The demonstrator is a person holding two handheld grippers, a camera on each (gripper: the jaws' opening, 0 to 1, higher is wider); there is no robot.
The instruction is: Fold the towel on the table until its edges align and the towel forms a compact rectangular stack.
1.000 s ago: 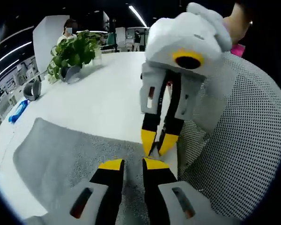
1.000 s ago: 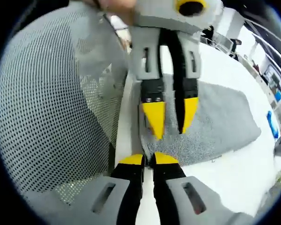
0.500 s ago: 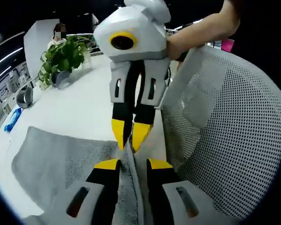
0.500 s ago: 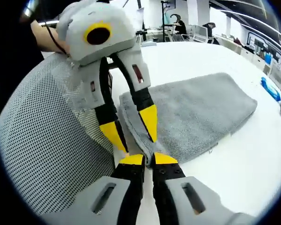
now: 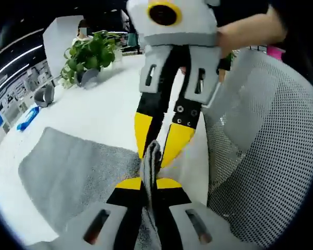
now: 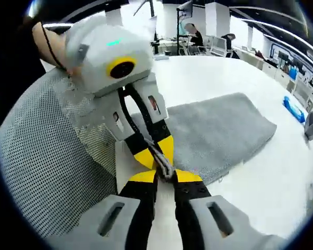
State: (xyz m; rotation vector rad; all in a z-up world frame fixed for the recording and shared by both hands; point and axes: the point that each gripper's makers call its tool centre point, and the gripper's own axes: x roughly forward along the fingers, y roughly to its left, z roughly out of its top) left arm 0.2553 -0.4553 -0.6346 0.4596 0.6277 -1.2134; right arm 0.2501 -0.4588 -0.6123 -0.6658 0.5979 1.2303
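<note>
- Yellow-tipped jaws of the left gripper rise from the bottom of the left gripper view, clamped on a raised fold of the grey towel that stands up between them.
- Opposite, in the same view, the right gripper comes down from above; its two yellow tips sit either side of the same ridge of cloth, just beyond the left gripper's tips.
- Seen in the right gripper view, the right gripper has its jaws drawn in on the pinched towel corner, with the left gripper meeting it tip to tip from the upper left.
- Both grippers thus grasp the towel at nearly the same point, at its near edge.
- Beyond the pinch, the towel lies flat and spread on the white table, stretching away from the grippers.
- A grey mesh chair back stands just beside the table edge, next to the grippers; it shows at the left of the right gripper view.
- A person's hand holds the right gripper's body.
- Farther off on the table stand a potted plant and a blue object, well apart from the towel.
</note>
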